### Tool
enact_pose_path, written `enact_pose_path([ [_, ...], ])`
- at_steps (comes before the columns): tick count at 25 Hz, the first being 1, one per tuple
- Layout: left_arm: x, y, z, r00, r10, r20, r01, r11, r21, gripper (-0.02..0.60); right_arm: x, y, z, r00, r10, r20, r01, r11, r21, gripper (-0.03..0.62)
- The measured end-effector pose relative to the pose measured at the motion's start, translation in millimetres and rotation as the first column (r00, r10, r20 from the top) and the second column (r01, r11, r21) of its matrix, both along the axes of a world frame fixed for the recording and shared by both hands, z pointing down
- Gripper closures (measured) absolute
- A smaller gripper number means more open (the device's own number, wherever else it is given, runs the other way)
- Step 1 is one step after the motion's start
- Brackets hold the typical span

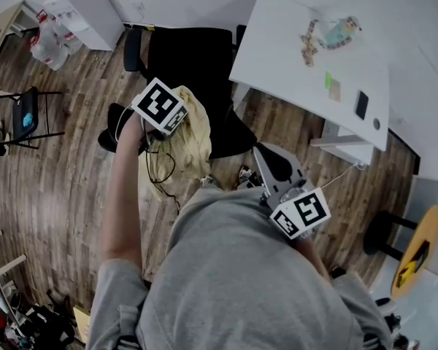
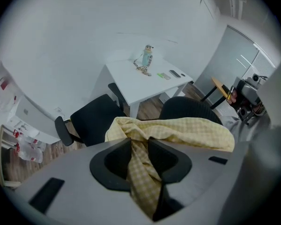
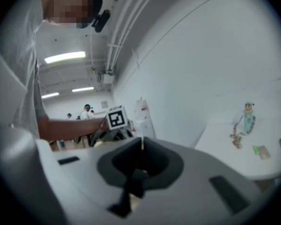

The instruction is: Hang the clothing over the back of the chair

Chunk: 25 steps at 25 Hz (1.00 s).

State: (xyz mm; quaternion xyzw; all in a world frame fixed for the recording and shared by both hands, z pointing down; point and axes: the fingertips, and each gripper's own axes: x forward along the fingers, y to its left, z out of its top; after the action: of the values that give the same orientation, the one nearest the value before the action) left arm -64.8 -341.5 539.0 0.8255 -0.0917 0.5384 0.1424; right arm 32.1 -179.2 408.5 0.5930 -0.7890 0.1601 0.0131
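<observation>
The clothing (image 1: 188,131) is a pale yellow checked cloth. In the left gripper view the clothing (image 2: 178,130) lies spread along the top of a dark rounded chair back (image 2: 189,108), and a bunched strip of it runs down between the jaws. My left gripper (image 2: 140,142) is shut on that strip. From the head view, the left gripper (image 1: 169,126) points steeply down at the cloth, beside the black chair (image 1: 232,133). My right gripper (image 1: 261,155) hangs apart to the right, nearly level. Its jaws meet in the right gripper (image 3: 142,142) view, with nothing clearly between them.
A second black chair (image 1: 193,60) with armrests stands at the white table (image 1: 292,57), which carries a bottle (image 2: 147,55) and small items. A cable (image 1: 160,170) loops on the wooden floor. A folding chair (image 1: 22,115) stands far left, a yellow stool (image 1: 417,250) at right.
</observation>
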Motion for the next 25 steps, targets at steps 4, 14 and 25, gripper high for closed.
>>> enact_pose_path([
  [4,-1,-4,-5,1.0,0.006,0.011,-0.007,0.998,0.063,0.449,-2,3,-3,1.0,-0.01,-0.003,0.01,1.0,0.01,0.559],
  [14,-7,-20,-55,0.996,-0.026,-0.088,0.055,0.934,0.353,0.471,2,14,0,0.999,-0.028,0.018,0.028,1.0,0.014,0.559],
  [25,-33,0,-124,0.942,-0.184,-0.28,0.323,0.717,0.617,0.55,11,18,-5,0.992,-0.127,0.023,0.126,0.991,0.035,0.559],
])
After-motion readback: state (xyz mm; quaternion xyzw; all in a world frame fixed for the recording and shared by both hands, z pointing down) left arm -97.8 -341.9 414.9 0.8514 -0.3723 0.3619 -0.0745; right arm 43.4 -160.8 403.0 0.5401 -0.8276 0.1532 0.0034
